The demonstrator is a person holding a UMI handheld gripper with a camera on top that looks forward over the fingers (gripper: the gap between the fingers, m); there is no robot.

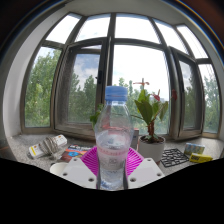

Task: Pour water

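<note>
Clear water bottle (114, 138) with blue cap, upright, clamped between the gripper's (113, 166) pink pads (93, 160) on both sides. Behind it, a potted plant (150, 112) on the windowsill (165, 150), by the bay window (140, 65). Left on the sill, scattered packets (48, 148); right, a yellow item (197, 152). Trees outside.
</note>
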